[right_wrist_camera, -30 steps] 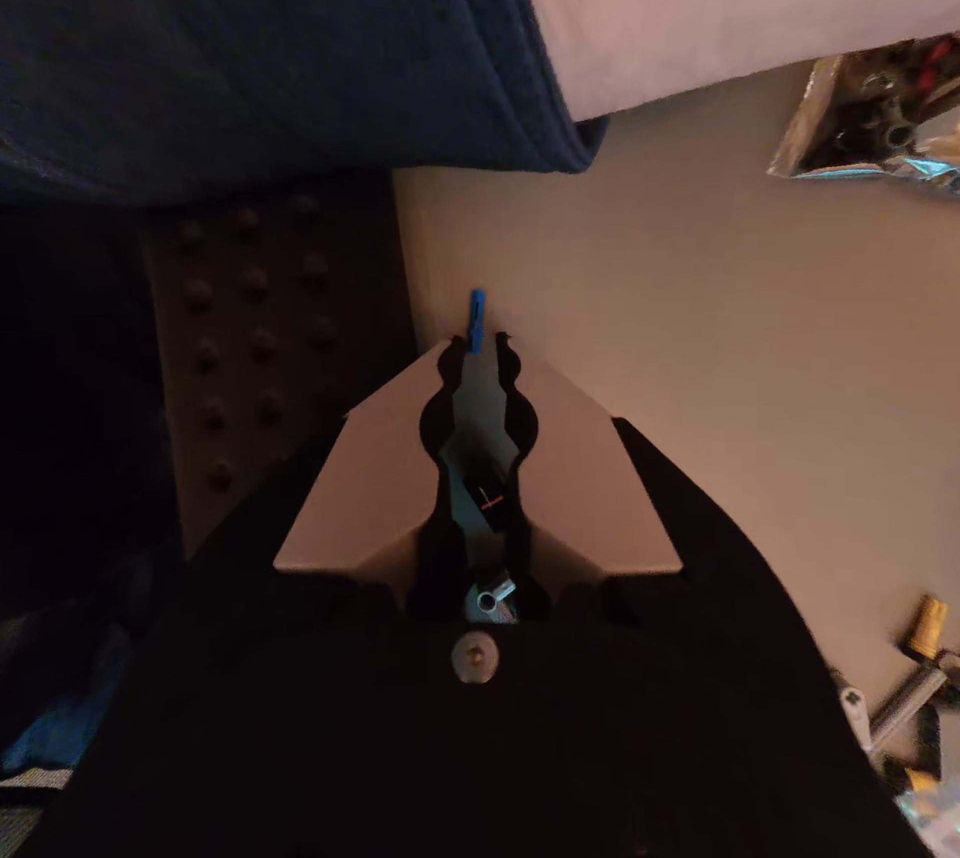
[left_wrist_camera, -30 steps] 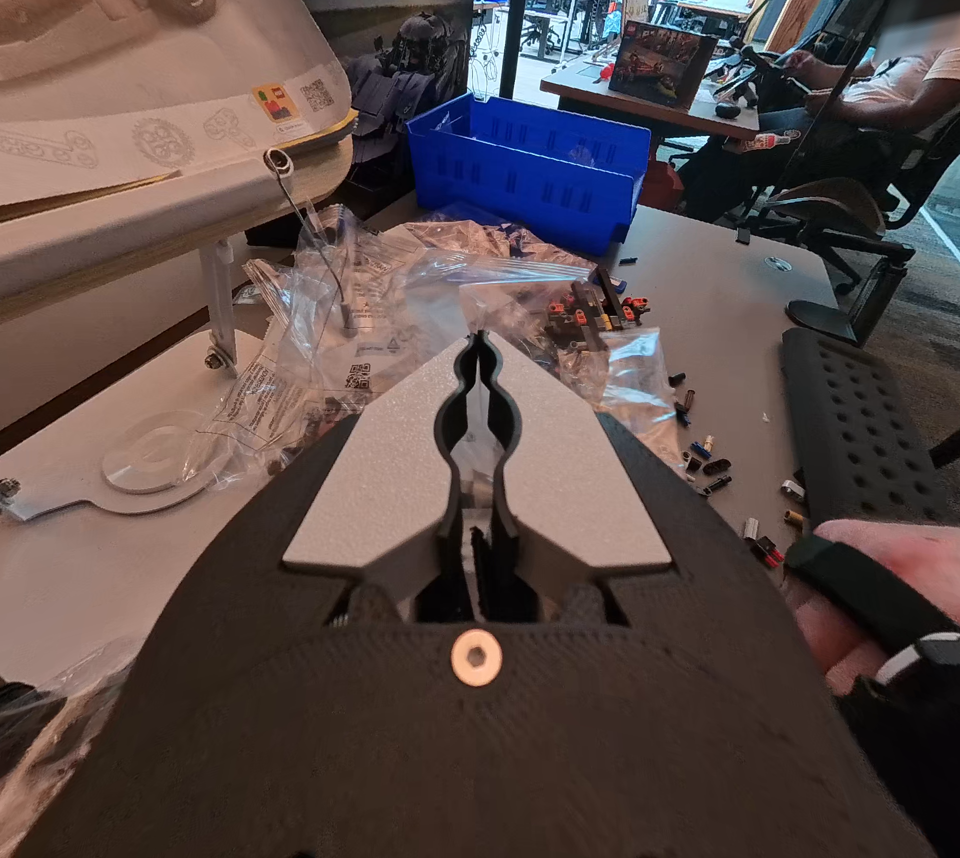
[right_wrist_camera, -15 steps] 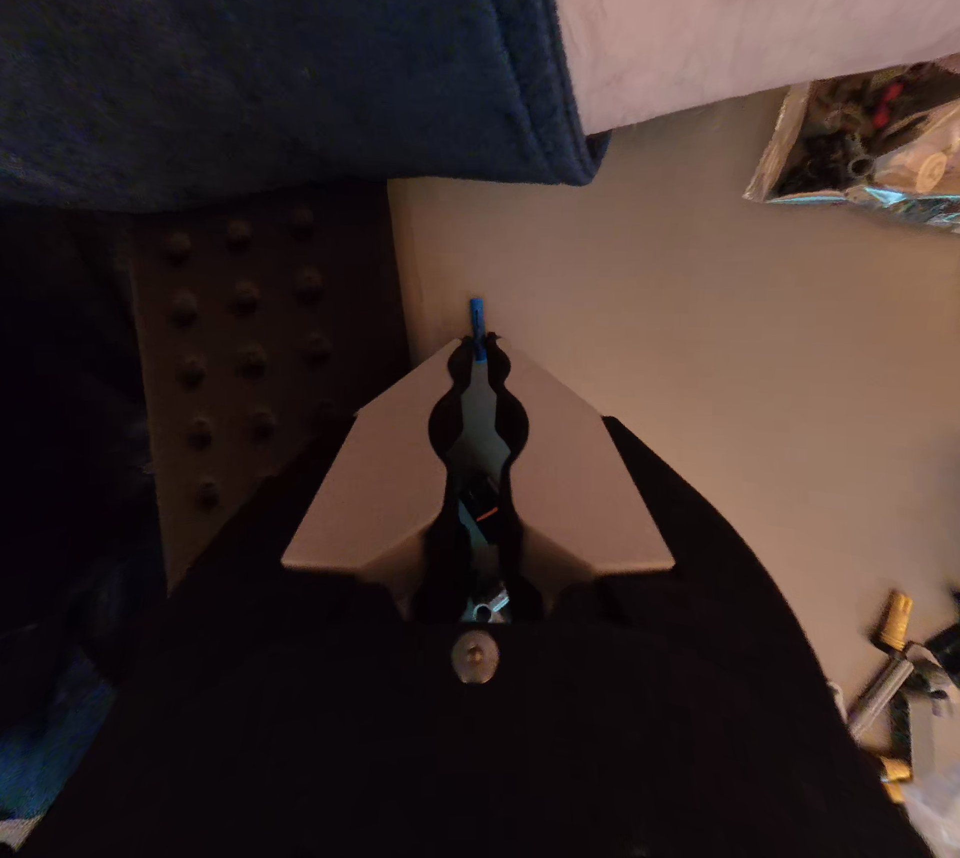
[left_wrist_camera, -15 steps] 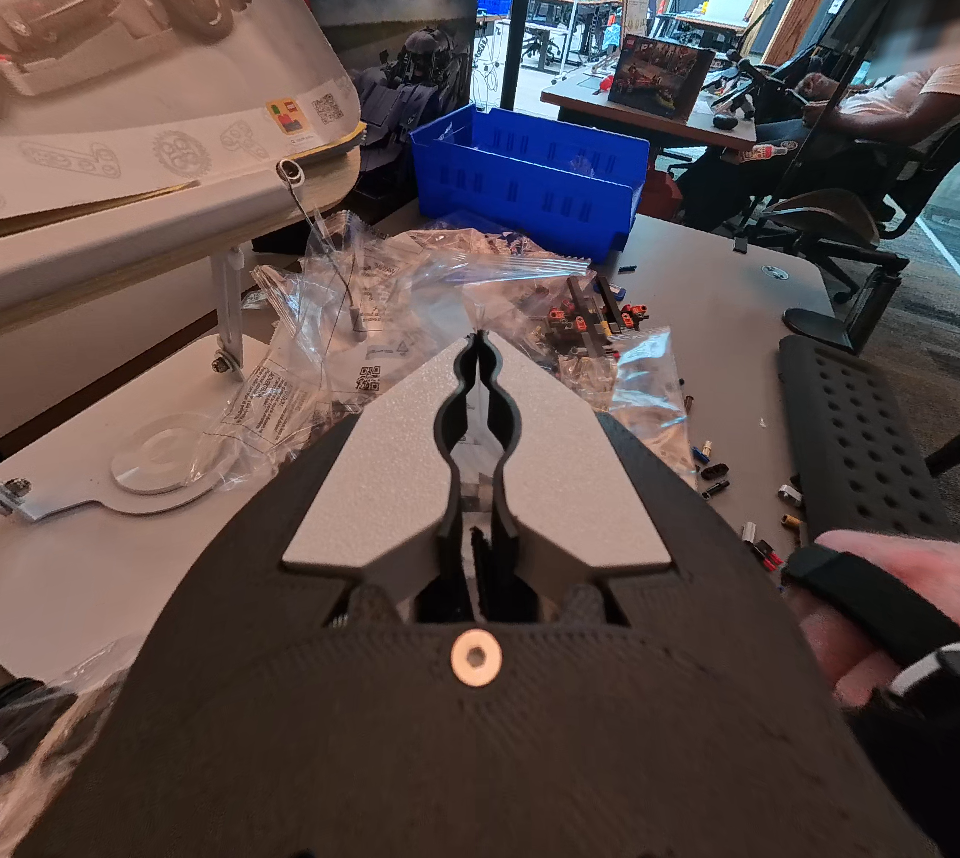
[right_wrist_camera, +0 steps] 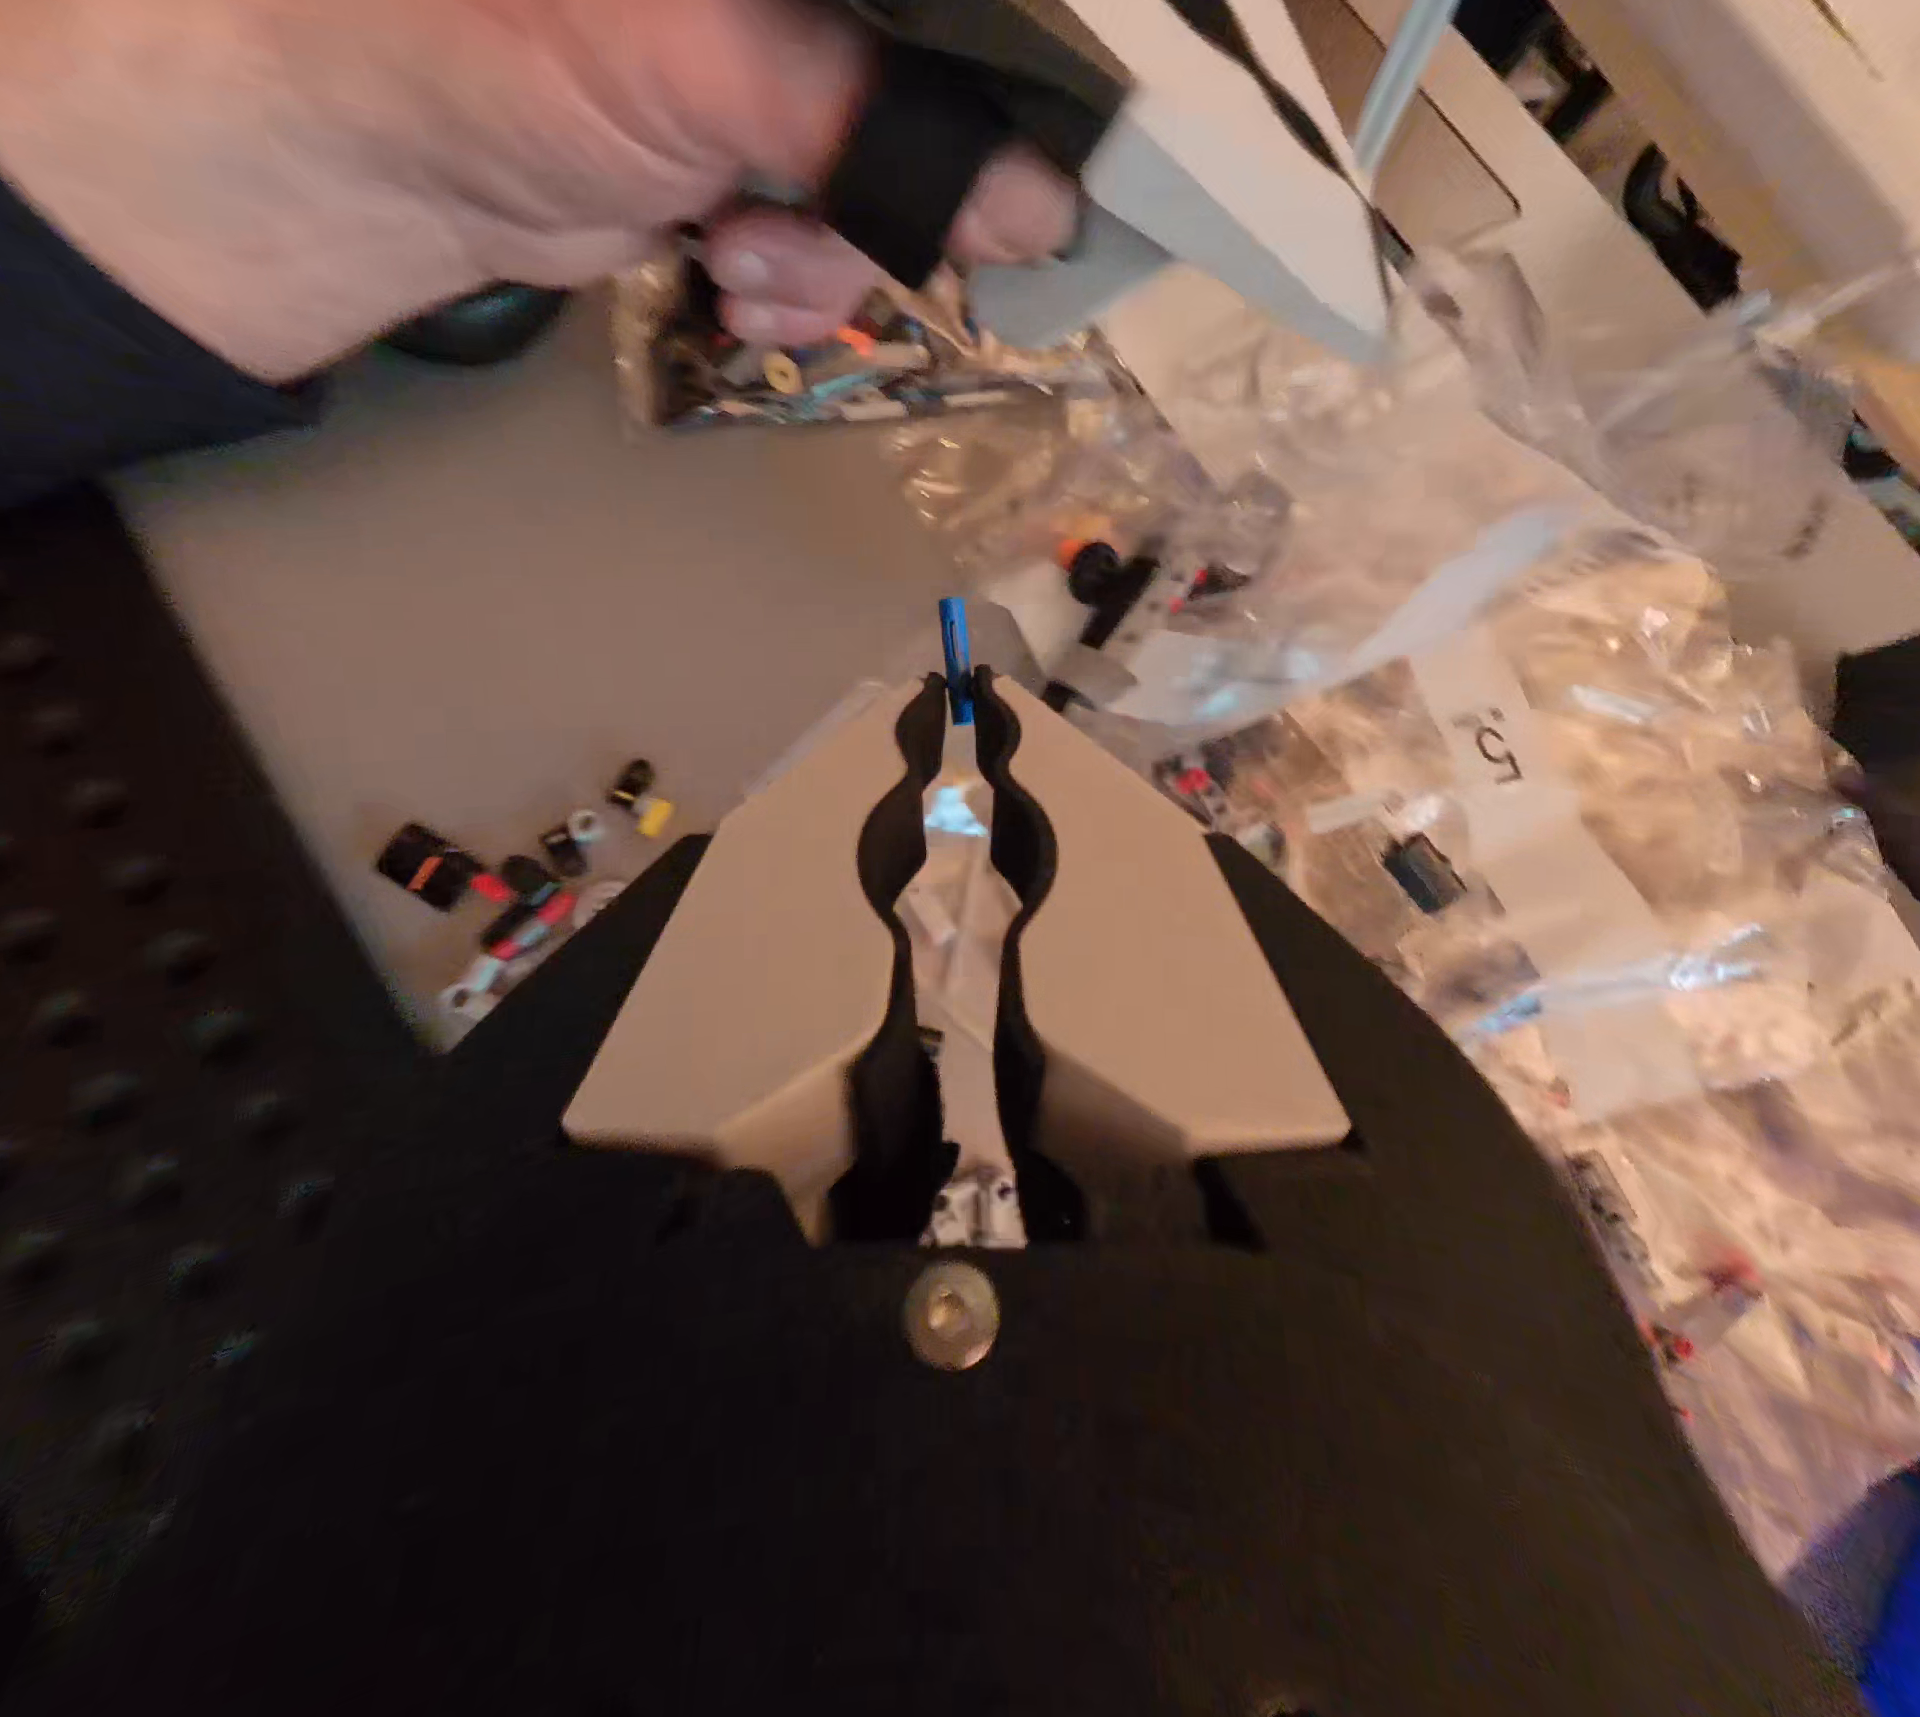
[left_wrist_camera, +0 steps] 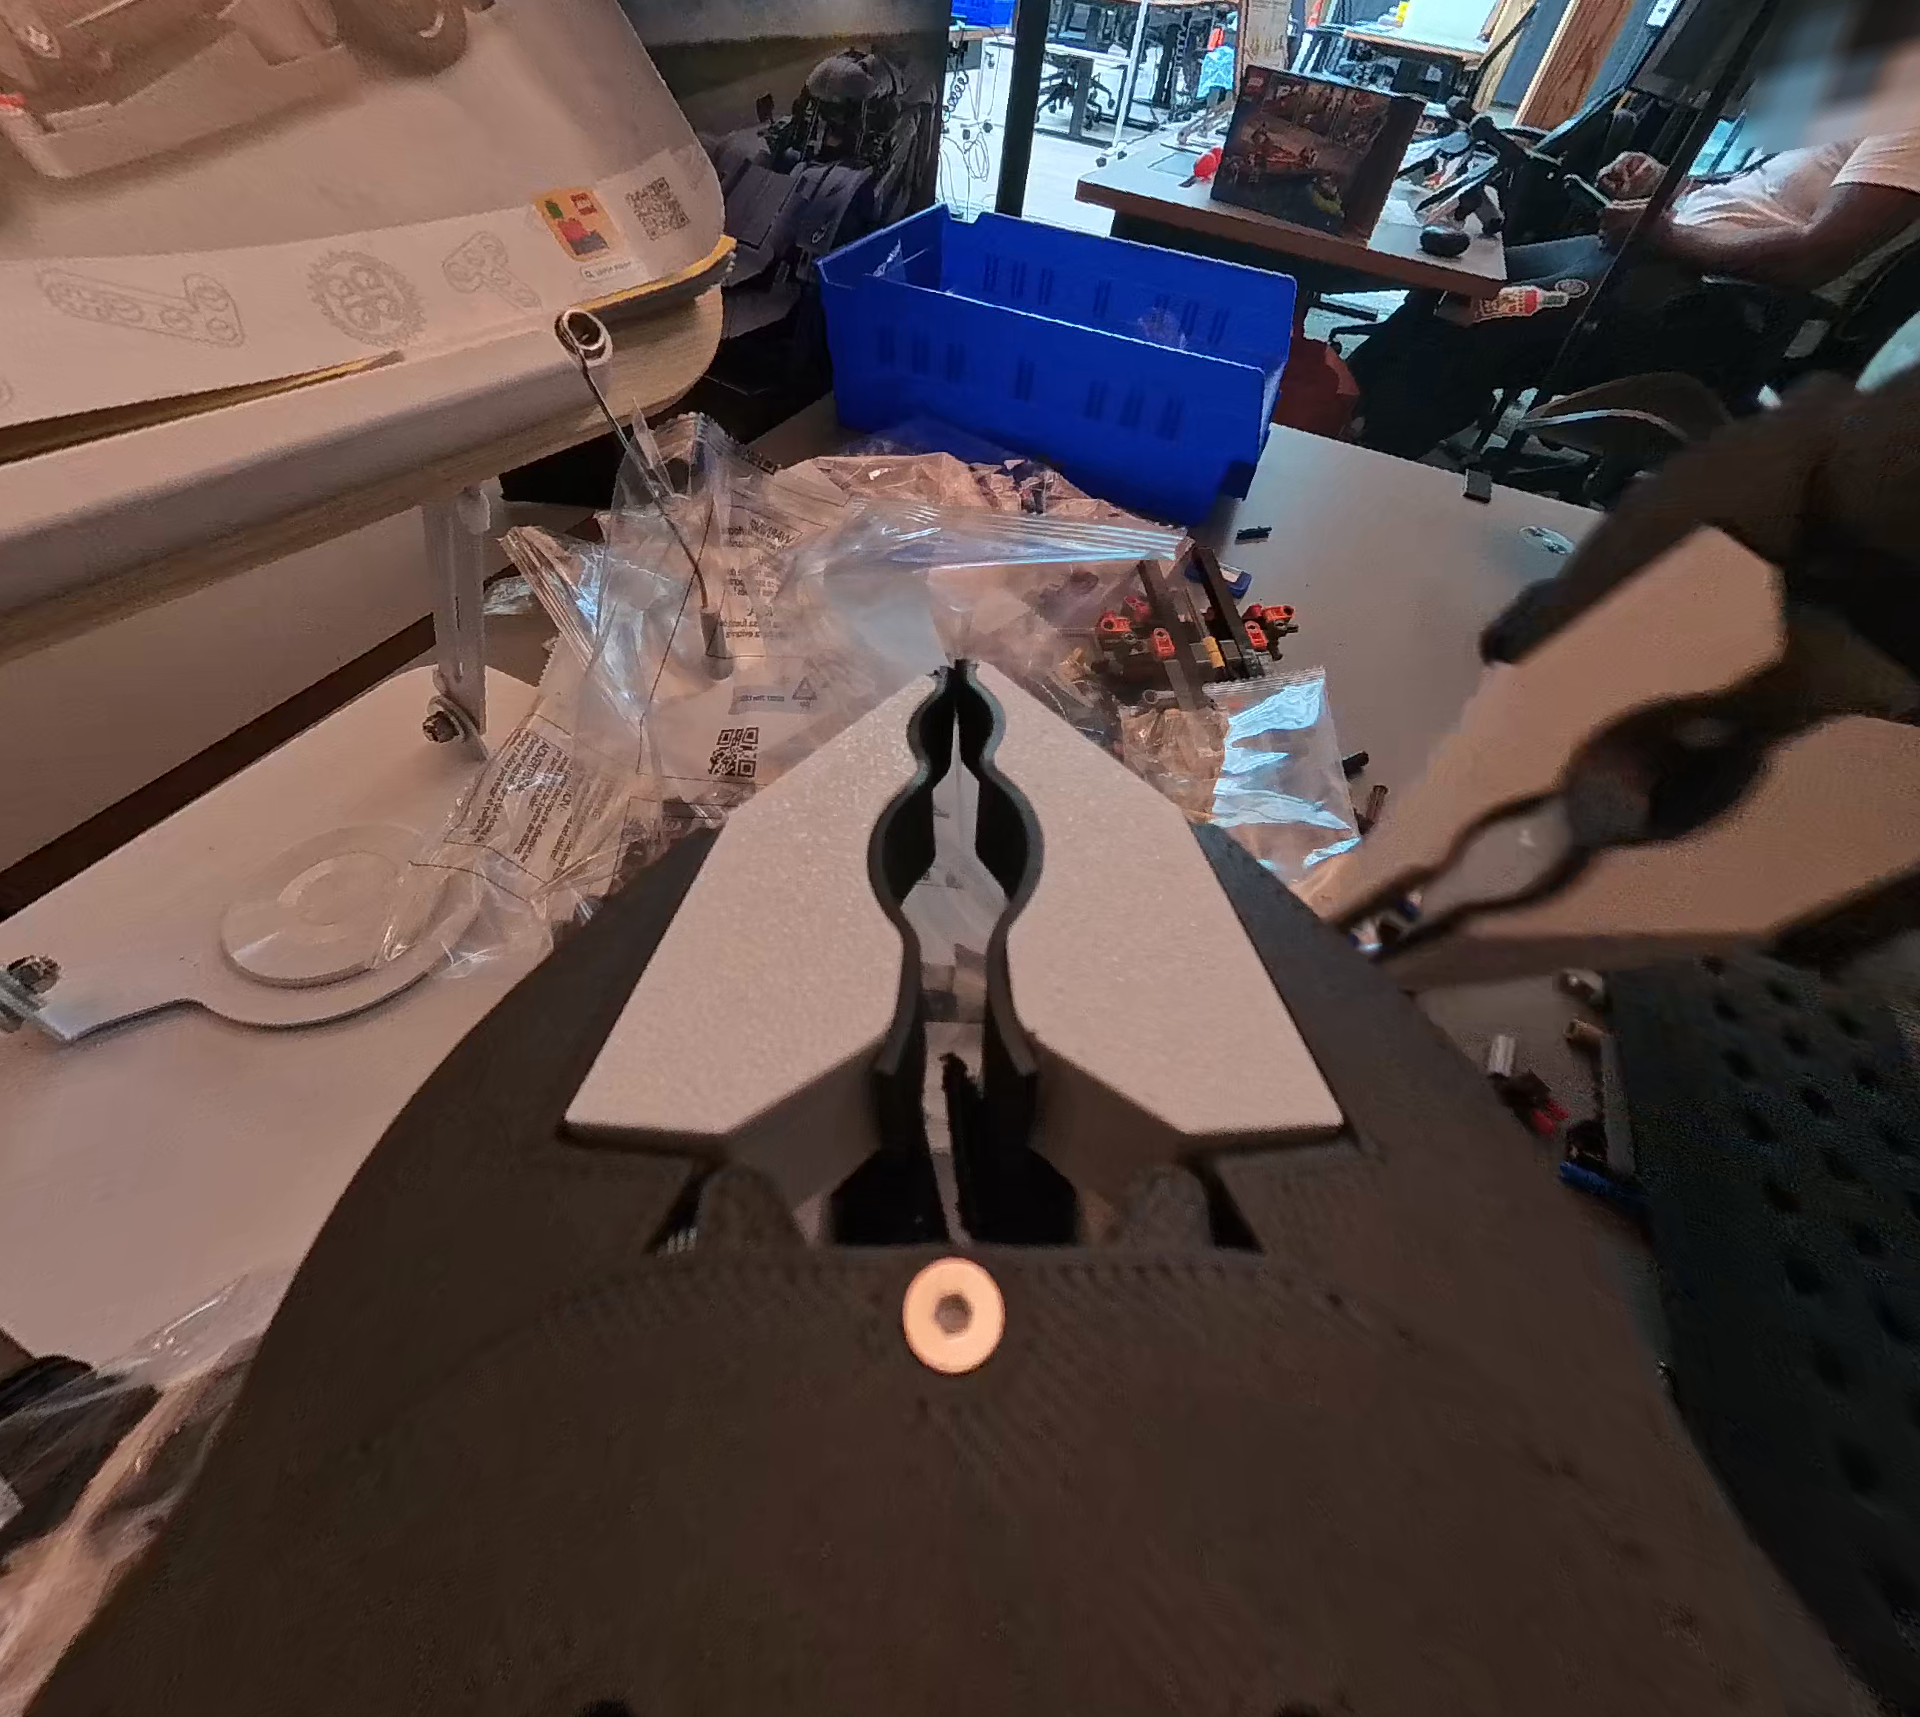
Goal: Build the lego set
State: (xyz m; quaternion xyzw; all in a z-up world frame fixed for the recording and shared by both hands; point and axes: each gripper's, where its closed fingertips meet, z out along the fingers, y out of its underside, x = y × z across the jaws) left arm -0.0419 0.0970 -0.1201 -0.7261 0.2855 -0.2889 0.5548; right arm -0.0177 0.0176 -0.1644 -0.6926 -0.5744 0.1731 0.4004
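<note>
**Right tongs grip a blue pin above the parts; left tongs clenched on nothing**

Left wrist view: my left gripper (left_wrist_camera: pixel 958 680) is clenched, tips meeting with nothing between them, and it points over a heap of clear bags (left_wrist_camera: pixel 727 659) on the grey table (left_wrist_camera: pixel 1403 566). A small build (left_wrist_camera: pixel 1195 628) of black beams with orange pins lies on the bags just past the tips. Behind the heap stands a blue bin (left_wrist_camera: pixel 1060 358), and to its left a set box (left_wrist_camera: pixel 790 57). An open manual (left_wrist_camera: pixel 312 109) rests on a white stand (left_wrist_camera: pixel 312 929) at left. My right gripper (left_wrist_camera: pixel 1382 924) comes in from the right, blurred, near the loose pieces (left_wrist_camera: pixel 1517 1075) beside a black studded mat (left_wrist_camera: pixel 1787 1148).

Right wrist view: my right gripper (right_wrist_camera: pixel 958 691) grasps a blue pin (right_wrist_camera: pixel 954 654) upright at its very tips, held clear above the table (right_wrist_camera: pixel 571 545). Loose pieces (right_wrist_camera: pixel 520 878) lie at lower left by the mat (right_wrist_camera: pixel 156 888); bags (right_wrist_camera: pixel 1455 784) fill the right side. At the top, a hand (right_wrist_camera: pixel 468 67) holds my left gripper (right_wrist_camera: pixel 1377 317), blurred, its fingers close together over the bags.
</note>
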